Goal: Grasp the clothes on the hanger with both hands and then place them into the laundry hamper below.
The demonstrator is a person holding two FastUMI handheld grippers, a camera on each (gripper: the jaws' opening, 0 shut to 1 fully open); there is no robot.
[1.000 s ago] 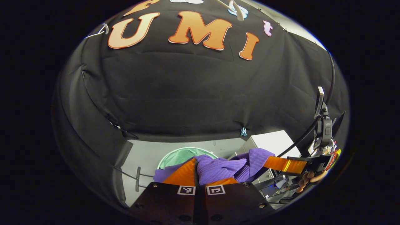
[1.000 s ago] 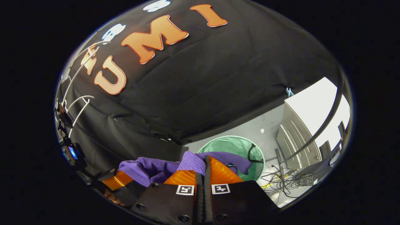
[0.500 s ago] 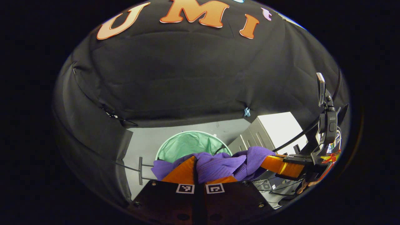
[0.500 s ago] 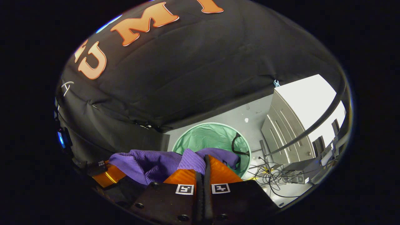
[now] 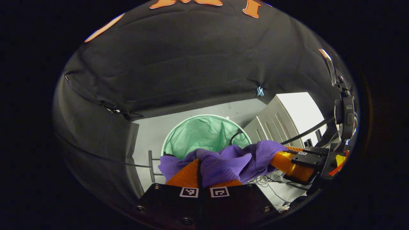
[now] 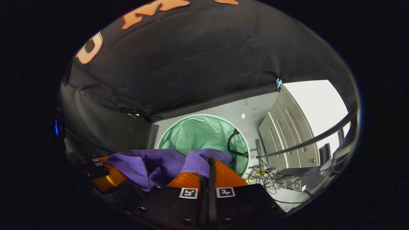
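Left gripper view has the laundry hamper [image 5: 204, 135] risen closer below since a second ago; I keep both grippers pinching the purple garment [image 5: 223, 163], nearing release

Bunched purple ribbed garment [image 5: 223, 161] hangs seemingly above round green hamper [image 5: 204, 134].

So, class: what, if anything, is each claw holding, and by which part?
Both hold one purple garment: the left claw pinches a bunched fold at one end, the right claw a fold at the other.
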